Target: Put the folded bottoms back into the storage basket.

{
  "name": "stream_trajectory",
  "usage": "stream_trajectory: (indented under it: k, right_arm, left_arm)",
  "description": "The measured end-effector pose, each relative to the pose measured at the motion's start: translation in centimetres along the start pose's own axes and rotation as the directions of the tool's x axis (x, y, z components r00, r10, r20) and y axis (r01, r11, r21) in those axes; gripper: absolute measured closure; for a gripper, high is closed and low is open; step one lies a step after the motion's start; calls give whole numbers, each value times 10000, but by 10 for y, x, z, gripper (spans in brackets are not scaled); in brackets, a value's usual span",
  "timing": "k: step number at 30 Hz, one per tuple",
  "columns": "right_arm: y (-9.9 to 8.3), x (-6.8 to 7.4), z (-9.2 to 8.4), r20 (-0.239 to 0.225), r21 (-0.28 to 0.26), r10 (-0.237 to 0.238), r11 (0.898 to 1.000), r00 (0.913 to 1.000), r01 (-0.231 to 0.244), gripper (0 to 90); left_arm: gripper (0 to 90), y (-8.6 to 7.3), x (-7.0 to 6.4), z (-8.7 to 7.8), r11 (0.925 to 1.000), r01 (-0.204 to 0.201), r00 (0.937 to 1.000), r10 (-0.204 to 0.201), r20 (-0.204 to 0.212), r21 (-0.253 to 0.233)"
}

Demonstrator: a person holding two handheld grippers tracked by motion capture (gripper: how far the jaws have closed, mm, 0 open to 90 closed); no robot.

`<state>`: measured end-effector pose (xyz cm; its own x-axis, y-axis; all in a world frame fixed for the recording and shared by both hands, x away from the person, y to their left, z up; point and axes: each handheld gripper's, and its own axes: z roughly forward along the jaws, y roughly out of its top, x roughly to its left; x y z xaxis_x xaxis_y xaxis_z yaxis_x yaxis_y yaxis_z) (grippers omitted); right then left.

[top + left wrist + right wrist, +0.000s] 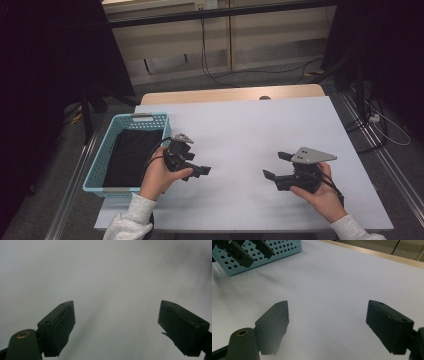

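Observation:
A light blue perforated basket (100, 162) stands at the table's left side, with a dark cloth (131, 155) lying inside it. Just right of the basket, my left gripper (196, 167) is held low over the white table top, open, with nothing between its jaws. In the left gripper view its jaws stand wide apart over bare white surface, the left gripper (117, 327) close above it. My right gripper (276, 165) is at the front right, open and empty, pointing left. The right gripper (327, 327) looks across the table at the basket (284, 248) and the left gripper (249, 251).
The white table top (250, 135) has a wooden strip (225, 94) along its far edge. Dark curtains hang at both sides, and cables lie on the floor behind and to the right.

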<state>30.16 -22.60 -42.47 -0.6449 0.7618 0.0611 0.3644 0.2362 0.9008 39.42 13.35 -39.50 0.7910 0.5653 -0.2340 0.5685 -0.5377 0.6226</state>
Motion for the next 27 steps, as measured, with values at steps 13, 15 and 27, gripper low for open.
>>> stream_trajectory:
  k: [13, 15, 27]
  right_arm:
    - [-6, -4, -8, 119, 88, -28, 10000, 9999, 27, 177]
    - [-7, -5, -9, 114, 145, 10, 9999, 9999, -11, 177]
    - [-12, -9, -14, 152, 255, 18, 9997, 9999, -22, 176]
  left_arm:
    - [138, -10, 2, 4, 10000, 56, 9999, -56, 107, -15]
    - [137, -11, 2, 4, 10000, 71, 9999, -71, 129, -17]
    - [117, -17, 3, 3, 9998, 8, 9996, -3, 275, -191]
